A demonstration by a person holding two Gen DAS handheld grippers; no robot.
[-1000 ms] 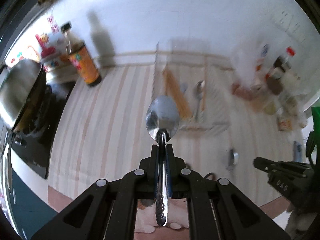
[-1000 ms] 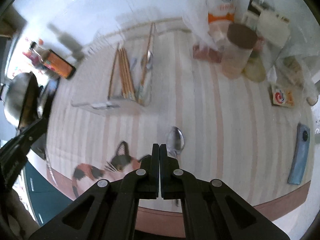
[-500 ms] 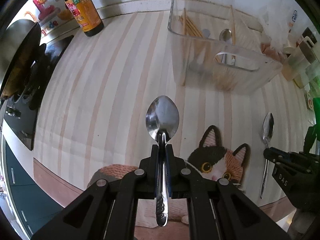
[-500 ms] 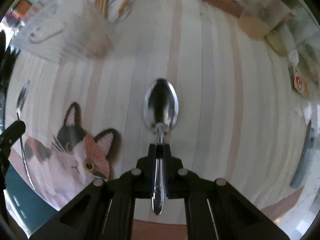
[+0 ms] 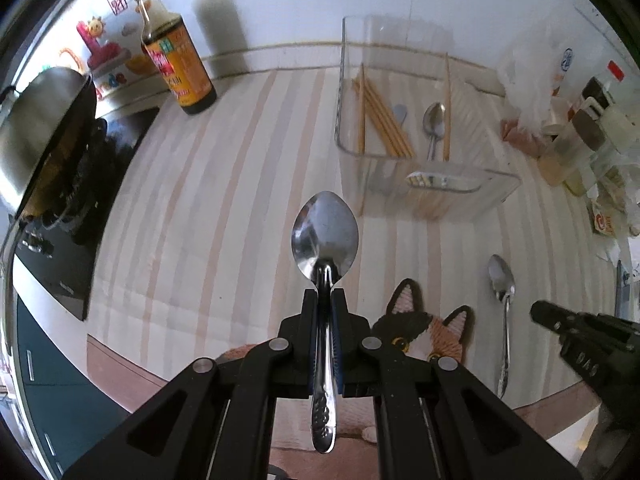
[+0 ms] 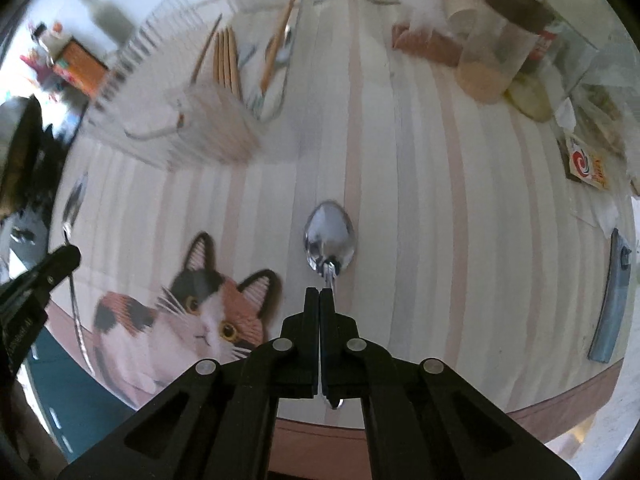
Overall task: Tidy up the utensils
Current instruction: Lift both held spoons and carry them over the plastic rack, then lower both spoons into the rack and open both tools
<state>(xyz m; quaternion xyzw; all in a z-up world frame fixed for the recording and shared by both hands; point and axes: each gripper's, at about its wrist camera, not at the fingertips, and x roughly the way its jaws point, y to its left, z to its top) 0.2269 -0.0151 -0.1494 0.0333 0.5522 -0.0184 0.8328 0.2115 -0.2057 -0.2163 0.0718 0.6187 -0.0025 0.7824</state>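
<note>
Two grippers over a striped cloth (image 5: 200, 200), one carrying a spoon.

The left gripper (image 5: 325, 292) is clamped on the handle of a spoon (image 5: 325, 236), bowl pointing forward. The right gripper (image 6: 320, 290) has just been closing; its jaws meet with nothing between them. A second spoon (image 6: 329, 236) lies flat on the cloth just below it. A clear bin (image 5: 460, 188) with chopsticks (image 5: 384, 116) stands farther back.

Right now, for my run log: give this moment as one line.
left gripper: shut on held spoon | right gripper: shut, empty | loose spoon: on striped cloth | bin: chopsticks inside
</note>
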